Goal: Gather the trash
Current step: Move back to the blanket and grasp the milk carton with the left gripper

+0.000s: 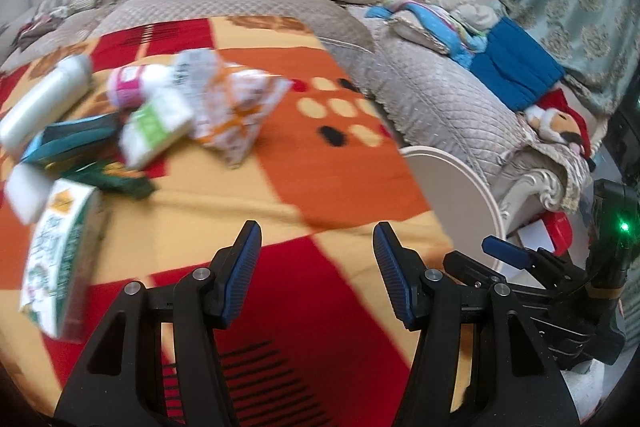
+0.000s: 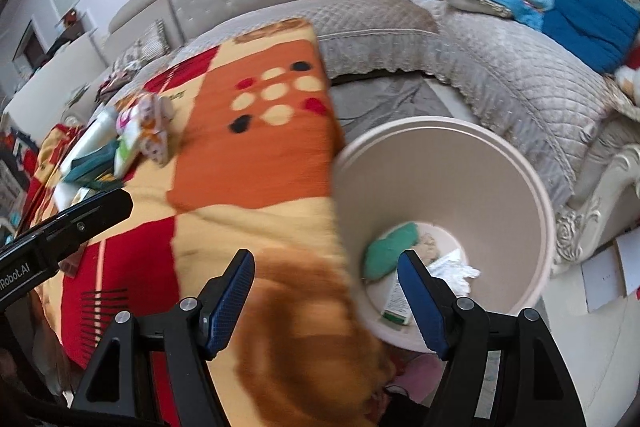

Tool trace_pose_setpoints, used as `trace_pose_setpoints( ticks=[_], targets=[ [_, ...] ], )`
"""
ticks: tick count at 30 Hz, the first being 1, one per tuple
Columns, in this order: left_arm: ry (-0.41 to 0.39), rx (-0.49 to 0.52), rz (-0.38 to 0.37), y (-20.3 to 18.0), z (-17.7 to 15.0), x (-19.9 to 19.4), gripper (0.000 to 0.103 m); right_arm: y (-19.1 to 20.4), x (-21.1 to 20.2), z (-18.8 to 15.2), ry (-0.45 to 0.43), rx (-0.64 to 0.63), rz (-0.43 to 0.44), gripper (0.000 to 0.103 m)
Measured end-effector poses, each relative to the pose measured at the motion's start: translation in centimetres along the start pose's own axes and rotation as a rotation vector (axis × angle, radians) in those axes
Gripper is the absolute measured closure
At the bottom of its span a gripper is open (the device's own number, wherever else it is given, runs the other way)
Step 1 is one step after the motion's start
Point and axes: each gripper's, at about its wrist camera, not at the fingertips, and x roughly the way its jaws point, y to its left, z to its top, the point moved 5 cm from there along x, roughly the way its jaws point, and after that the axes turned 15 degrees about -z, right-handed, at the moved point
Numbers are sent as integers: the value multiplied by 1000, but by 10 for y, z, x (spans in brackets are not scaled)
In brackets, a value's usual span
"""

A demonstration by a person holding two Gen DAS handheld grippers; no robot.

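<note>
The left gripper (image 1: pixel 317 233) hangs over a bright blanket with red, orange and yellow squares (image 1: pixel 280 187). Its two blue-padded fingers stand apart and nothing is between them. The right gripper (image 2: pixel 326 263) has its fingers a bit wider apart, and it holds nothing too. It hangs over the edge of the blanket, next to a round cream plastic trash bin (image 2: pixel 500 163).

The trash is in two places. A blurry pile of it (image 1: pixel 160 115) lies on the blanket, up and to the left of the left gripper and well apart from it. In the pile are a white plastic bottle (image 1: pixel 44 103), a white bottle with a pink label (image 1: pixel 128 85), a crumpled white and orange wrapper (image 1: pixel 236 107), a small white and green pack (image 1: pixel 156 131) and a tall white and green carton (image 1: pixel 56 259).

Some trash is already at the bottom of the bin: a green lump (image 2: pixel 386 251), crumpled white paper (image 2: pixel 456 269) and a small white and green box (image 2: pixel 394 301).

A grey quilted sofa (image 1: pixel 432 95) curves behind the blanket.
</note>
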Motion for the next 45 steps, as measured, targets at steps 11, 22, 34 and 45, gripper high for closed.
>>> trace_pose_setpoints(
  ticks=[11,22,34,45],
  targets=[
    [-29,-40,130,83,-16,-70,34,84,2,-2,19,-116,103,31],
    [28,-76,228,149,-25,-80,34,140,1,-3,37,-203,165,30],
    [50,-101,256,165,-21,-59,34,158,9,-3,56,-235,170,29],
    [42,-89,248,159,-24,-59,48,171,13,-5,55,-267,163,29]
  ],
)
